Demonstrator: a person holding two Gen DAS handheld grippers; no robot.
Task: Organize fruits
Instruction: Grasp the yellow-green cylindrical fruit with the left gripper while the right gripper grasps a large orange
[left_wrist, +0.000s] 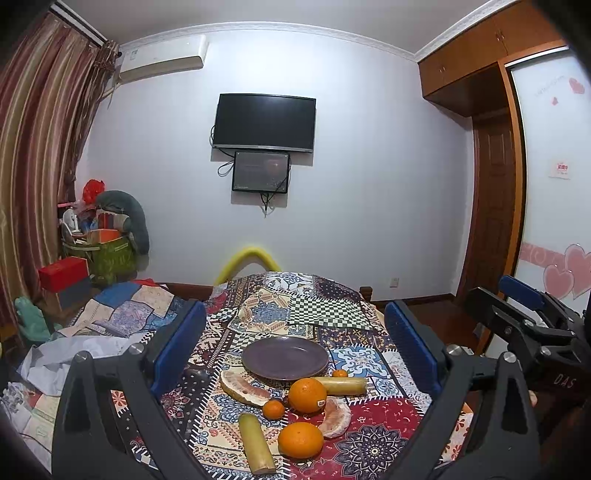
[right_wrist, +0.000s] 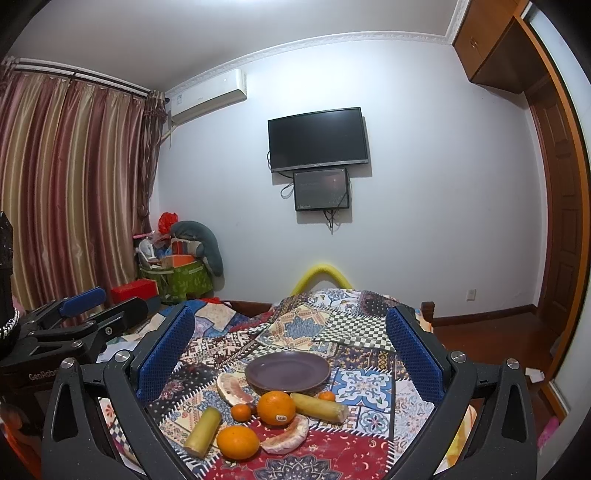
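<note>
- Left gripper (left_wrist: 295, 343): jaws spread wide, nothing between them, held above the near end of the surface; also seen from the side at the left edge of the right wrist view (right_wrist: 85, 306).
- Right gripper (right_wrist: 291, 350): jaws spread wide, holding nothing, raised over the fruit; seen at the right edge of the left wrist view (left_wrist: 524, 295).
- Surface (left_wrist: 354, 310): covered with a patchwork cloth of many patterns.
- Plate (left_wrist: 284, 357): dark purple, bare, beyond the fruit near the middle of the surface.
- Large orange with sticker (left_wrist: 307, 394): just in front of the plate, in the middle of the group.
- Second large orange (left_wrist: 300, 439): nearest the camera, close to the pomelo segment.
- Pomelo slice (left_wrist: 243, 387): rind and pink flesh, left of the stickered orange, at the plate's near left edge.
- Pomelo segment (left_wrist: 335, 417): peeled, pink, right of the nearer orange.
- Small mandarin (left_wrist: 273, 409): between the pomelo slice and the stickered orange.
- Second small mandarin (left_wrist: 339, 373): behind the far cane piece, beside the plate's rim.
- Sugar cane piece (left_wrist: 256, 443): yellow-green, lying lengthwise at near left.
- Second sugar cane piece (left_wrist: 343, 385): lying crosswise, right of the stickered orange.
- Television (left_wrist: 264, 122): dark, on the far wall, with a smaller screen (left_wrist: 260, 171) below it.
</note>
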